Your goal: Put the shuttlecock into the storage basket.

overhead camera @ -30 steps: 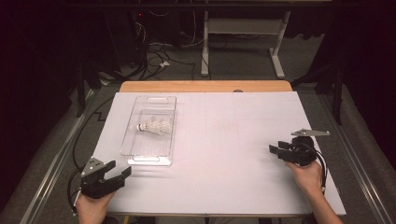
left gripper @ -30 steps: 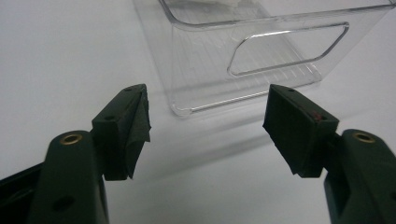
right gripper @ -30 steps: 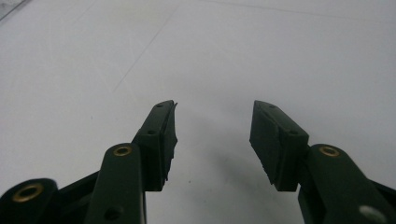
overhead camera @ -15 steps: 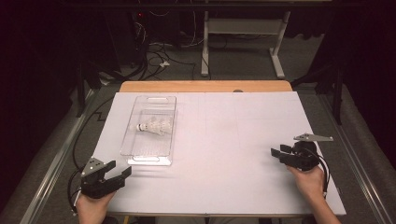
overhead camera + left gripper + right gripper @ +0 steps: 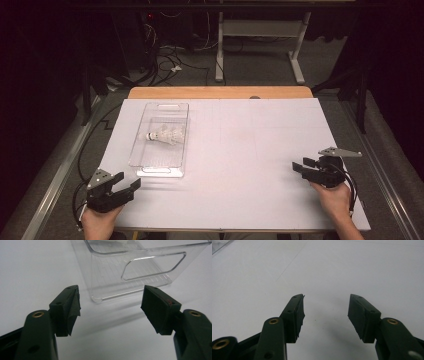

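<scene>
I see a white-covered bench (image 5: 240,165) from above, with a clear bin (image 5: 161,140) lying lengthwise near its left edge, closer to the far side than to the near one. A white shuttlecock (image 5: 165,135) lies on its side in the bin, about midway along it, cork pointing toward the bench's left edge.

My left gripper (image 5: 125,186) rests at the near left corner, jaws spread wide with nothing between them. In the left gripper view, this gripper (image 5: 111,306) faces the bin's (image 5: 140,272) near end wall with its slot handle, just beyond the pads and apart from them.

My right gripper (image 5: 302,167) sits near the right edge, toward the near side, well apart from the bin. In the right gripper view, its jaws (image 5: 325,315) stand parted over bare white surface; they have just been opening further, and nothing lies between them.
</scene>
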Motion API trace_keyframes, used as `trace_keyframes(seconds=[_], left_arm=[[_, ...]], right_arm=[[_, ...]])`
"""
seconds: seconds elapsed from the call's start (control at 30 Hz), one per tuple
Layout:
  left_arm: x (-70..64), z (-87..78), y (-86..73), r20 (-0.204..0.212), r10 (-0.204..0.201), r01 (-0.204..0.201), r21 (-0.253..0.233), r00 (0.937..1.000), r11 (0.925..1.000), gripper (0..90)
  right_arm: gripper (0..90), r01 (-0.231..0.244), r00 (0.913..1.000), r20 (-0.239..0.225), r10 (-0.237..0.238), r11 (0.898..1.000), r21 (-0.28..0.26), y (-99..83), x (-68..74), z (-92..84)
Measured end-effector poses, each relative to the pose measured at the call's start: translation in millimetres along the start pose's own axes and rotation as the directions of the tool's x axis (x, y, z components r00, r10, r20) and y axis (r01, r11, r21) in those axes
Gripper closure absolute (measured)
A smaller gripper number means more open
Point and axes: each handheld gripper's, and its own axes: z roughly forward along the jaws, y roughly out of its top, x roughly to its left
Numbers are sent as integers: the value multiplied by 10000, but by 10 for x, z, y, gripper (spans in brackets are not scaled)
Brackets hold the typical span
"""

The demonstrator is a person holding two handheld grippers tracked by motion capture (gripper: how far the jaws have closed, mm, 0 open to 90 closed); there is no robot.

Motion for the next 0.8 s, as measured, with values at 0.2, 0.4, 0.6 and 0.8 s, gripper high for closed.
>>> trace_keyframes(seconds=[0.2,0.4,0.6,0.8], left_arm=[[-1,2,1,4,5,-5,5,10000,10000,323],[-1,2,1,0,-9,9,12,10000,10000,324],[0,3,0,-1,-13,13,12,10000,10000,323],[-1,3,1,3,-12,12,10,10000,10000,323]], right_arm=[[458,-56,10000,-15,56,9999,-142,-49,-12,-44],[451,-48,9999,-119,46,9998,-168,-87,-1,-63],[441,-25,9999,-148,21,9996,-272,-116,8,-83],[428,2,9999,-162,-8,9993,-365,-160,5,-110]])
